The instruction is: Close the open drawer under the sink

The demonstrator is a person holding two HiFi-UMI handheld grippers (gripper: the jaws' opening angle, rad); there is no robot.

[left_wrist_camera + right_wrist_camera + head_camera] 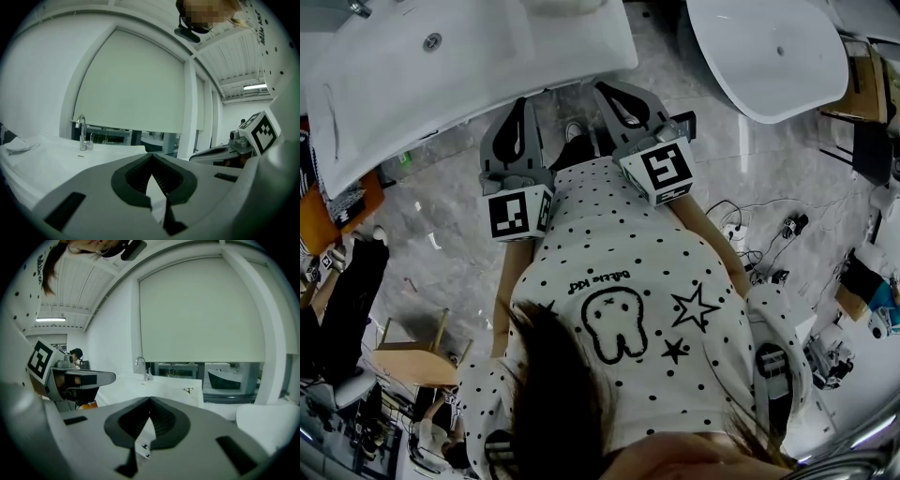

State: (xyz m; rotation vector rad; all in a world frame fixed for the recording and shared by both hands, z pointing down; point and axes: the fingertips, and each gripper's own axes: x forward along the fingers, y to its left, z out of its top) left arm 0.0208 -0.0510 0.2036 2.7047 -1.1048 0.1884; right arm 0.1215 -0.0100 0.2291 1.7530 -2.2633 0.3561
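The white sink counter [441, 66] fills the top left of the head view; no drawer under it shows in any view. My left gripper [522, 103] and right gripper [606, 91] are held side by side in front of my dotted shirt, tips at the counter's near edge. Both point over the countertop toward the faucet [82, 132] [142, 366]. The left gripper [151, 155] has its jaws closed tip to tip with nothing between them. The right gripper [150, 399] looks the same, shut and empty.
A second white basin [769, 56] stands at the top right. Cables and plugs [764, 248] lie on the marble floor to the right. A wooden stool [412, 361] is at the lower left, an orange object [337, 211] by the sink's left end.
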